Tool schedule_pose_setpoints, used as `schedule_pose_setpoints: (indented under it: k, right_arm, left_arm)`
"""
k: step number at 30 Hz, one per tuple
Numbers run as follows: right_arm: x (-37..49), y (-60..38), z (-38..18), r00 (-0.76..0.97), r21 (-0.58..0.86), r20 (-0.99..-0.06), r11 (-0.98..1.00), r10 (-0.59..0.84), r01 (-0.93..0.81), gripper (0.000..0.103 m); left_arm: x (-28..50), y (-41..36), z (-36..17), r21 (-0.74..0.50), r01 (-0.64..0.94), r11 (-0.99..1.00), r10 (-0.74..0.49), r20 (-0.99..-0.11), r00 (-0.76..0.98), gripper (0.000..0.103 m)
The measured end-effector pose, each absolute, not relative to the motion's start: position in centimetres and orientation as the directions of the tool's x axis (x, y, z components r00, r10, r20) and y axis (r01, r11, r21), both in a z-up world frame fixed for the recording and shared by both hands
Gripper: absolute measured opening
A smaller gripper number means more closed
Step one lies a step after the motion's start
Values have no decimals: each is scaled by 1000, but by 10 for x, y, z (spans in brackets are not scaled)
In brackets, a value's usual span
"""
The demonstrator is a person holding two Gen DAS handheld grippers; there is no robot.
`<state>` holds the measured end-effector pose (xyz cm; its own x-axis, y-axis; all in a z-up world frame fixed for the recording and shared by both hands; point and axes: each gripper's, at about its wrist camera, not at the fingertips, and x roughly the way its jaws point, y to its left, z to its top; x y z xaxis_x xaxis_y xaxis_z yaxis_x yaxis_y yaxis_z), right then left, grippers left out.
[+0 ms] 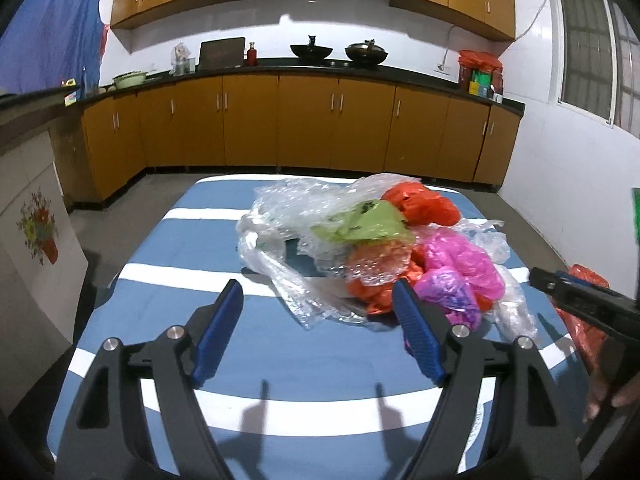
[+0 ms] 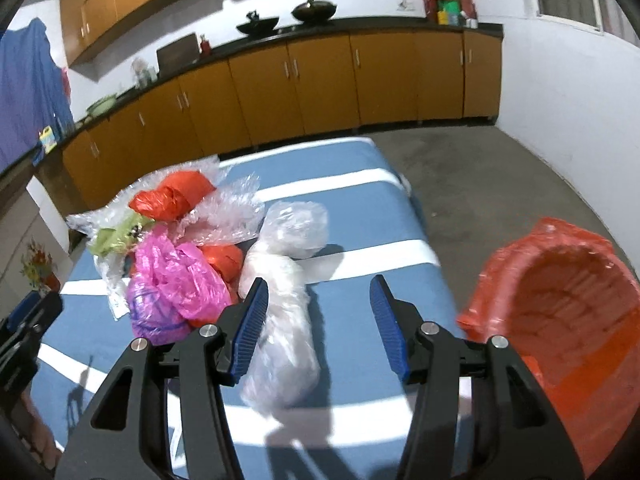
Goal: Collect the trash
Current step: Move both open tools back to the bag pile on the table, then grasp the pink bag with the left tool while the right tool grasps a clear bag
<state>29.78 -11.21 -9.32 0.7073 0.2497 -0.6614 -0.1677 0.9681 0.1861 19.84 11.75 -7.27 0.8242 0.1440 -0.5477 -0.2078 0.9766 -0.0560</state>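
Observation:
A pile of crumpled plastic trash lies on a blue-and-white striped table (image 1: pixel 240 344): clear bubble wrap (image 1: pixel 296 204), a green bag (image 1: pixel 368 224), an orange bag (image 1: pixel 424 202) and a pink bag (image 1: pixel 460 264). My left gripper (image 1: pixel 318 300) is open and empty just before the pile's near edge. My right gripper (image 2: pixel 318 296) is open above a clear plastic wad (image 2: pixel 280 320), which lies between its fingers, not gripped. The pink bag (image 2: pixel 176 280) and orange bag (image 2: pixel 176 196) lie to its left. A bin lined with an orange bag (image 2: pixel 568 320) stands open at the table's right.
Orange kitchen cabinets (image 1: pixel 304 124) with a black counter run along the far wall, holding woks and jars. A white panel with a flower picture (image 1: pixel 36 232) stands left of the table. Grey floor (image 2: pixel 480 184) surrounds the table. The right gripper (image 1: pixel 580 300) shows at the left wrist view's right edge.

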Motion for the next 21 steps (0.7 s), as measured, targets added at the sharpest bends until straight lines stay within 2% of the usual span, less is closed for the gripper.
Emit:
schedule_pose_setpoints:
  k: [8,13,15,21]
  right_arm:
    - [318,-100,-115,629,209,-723,958,287,-197,51]
    - [317,-98,-117,604,215,-732,948,315,-234,23]
    - [311,-99,-115,607,202,-731,949,311,-242,16]
    - [283,-121,-106,655,173,-709,964,263,-200,11]
  left_arm:
    - [204,118,-80,-82,-168,982,93,-563,821,75]
    - [210,109,-81,-95,-136,986,59,-566,822,75]
    - [213,103,-81,-104,-119,987,39,-569,821,75]
    - [228,71,-82,-125,-47,991,-35,-585,810,68]
